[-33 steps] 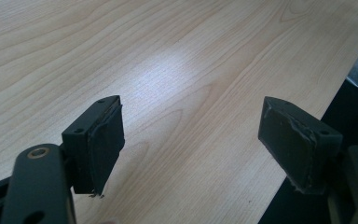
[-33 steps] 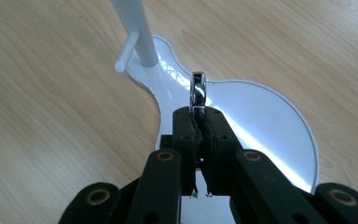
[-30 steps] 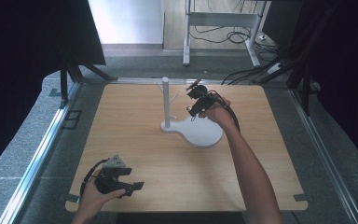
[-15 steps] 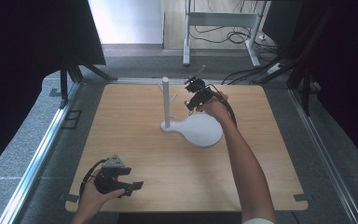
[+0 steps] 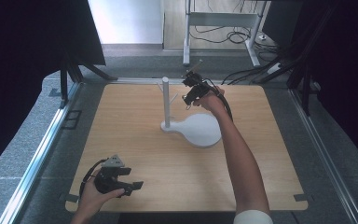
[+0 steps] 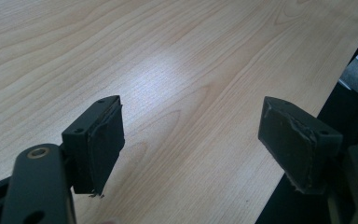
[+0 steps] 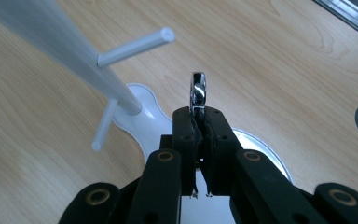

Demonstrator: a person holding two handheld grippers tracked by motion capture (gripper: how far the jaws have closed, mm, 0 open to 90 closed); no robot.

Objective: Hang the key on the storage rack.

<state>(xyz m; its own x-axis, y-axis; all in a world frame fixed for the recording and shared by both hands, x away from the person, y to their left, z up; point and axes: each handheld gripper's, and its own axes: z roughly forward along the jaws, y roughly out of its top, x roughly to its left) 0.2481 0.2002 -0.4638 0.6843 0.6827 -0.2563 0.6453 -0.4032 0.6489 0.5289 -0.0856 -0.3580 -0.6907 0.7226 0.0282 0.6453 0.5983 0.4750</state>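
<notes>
Right gripper (image 7: 198,122) jaws are clamped together on one shiny metal ring (image 7: 198,92), held edge-on just beside the upper peg (image 7: 137,45) of the white stand (image 5: 192,126) at the far middle of the table (image 5: 135,116), apparently so it can be hung there. Two pegs are counted. Left gripper (image 6: 191,140) is held with jaws apart and nothing between them, at the near left

From the right gripper (image 7: 199,122) view, most of the shiny metal piece (image 7: 197,92) is buried between the closed jaws, so I can't tell what it is. The white stand (image 7: 51,38) blurs and runs off the top-left edge. From above, the metal piece is too small to make out.
</notes>
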